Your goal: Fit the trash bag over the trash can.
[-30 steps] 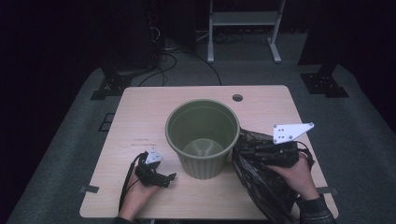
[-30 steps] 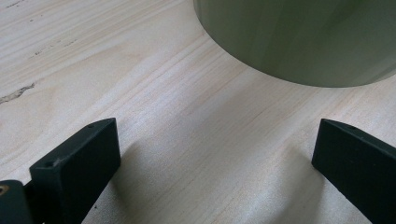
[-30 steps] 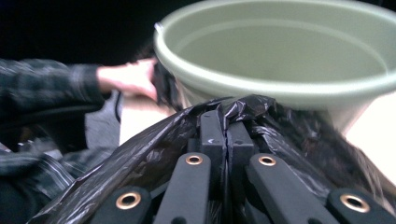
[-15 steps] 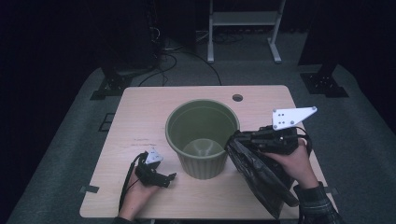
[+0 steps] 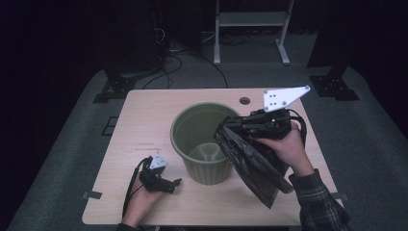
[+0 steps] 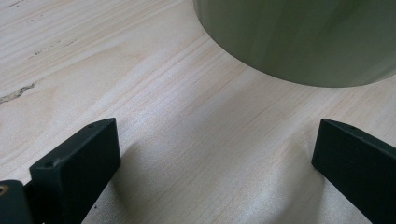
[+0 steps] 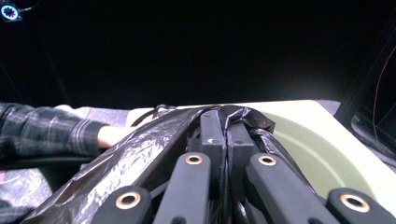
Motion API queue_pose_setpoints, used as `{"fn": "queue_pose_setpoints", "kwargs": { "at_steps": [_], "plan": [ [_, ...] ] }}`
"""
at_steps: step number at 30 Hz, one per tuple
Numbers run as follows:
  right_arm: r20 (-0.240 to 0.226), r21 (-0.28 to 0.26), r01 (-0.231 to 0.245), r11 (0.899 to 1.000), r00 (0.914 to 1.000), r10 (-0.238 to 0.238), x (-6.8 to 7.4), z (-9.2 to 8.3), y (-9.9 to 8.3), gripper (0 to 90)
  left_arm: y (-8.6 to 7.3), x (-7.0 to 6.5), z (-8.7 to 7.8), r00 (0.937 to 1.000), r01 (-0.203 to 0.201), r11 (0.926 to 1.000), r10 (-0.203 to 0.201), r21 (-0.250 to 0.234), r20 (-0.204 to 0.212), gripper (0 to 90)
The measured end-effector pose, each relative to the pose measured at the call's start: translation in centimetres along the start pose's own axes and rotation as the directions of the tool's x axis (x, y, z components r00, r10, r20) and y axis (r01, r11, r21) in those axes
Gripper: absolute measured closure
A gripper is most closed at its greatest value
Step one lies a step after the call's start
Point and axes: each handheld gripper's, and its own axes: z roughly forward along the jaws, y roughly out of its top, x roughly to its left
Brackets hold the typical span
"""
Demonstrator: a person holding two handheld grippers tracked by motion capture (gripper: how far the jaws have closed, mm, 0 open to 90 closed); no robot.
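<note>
Pale wood grain covers the tabletop [image 5: 144, 120], which stands on grey carpet in a dark room, with a white metal frame [image 5: 250, 19] and loose cables beyond its far edge. A green plastic bin [image 5: 204, 142] stands upright near the middle. The right gripper [image 5: 240, 126] is held above the bin's right rim, its jaws pinched together on a crumpled black bin bag [image 5: 257, 168] that hangs down toward the near right corner. The left gripper [image 5: 173, 183] rests near the front edge, left of the bin, jaws wide apart and empty.
</note>
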Motion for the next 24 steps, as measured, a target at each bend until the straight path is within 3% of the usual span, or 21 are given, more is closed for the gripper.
{"fn": "queue_pose_setpoints", "kwargs": {
  "at_steps": [13,21,24],
  "plan": [
    [-0.025,-0.028,0.049,0.998,0.9985,-0.05,-1.3,4.0,5.0,89.1,0.0,0.0,0.0,1.0,0.002,1.0,-0.002,0.0,-0.001,0.0],
    [-0.108,-0.089,0.029,0.996,0.9934,-0.039,-2.5,7.6,7.3,89.1,0.0,0.0,0.0,1.0,0.0,1.0,0.0,0.0,0.0,0.0],
    [-0.115,-0.091,0.038,0.995,0.9922,-0.048,-2.7,8.5,7.8,89.1,0.0,0.0,0.0,1.0,0.0,1.0,0.0,-0.001,-0.001,0.0]
  ]
}}
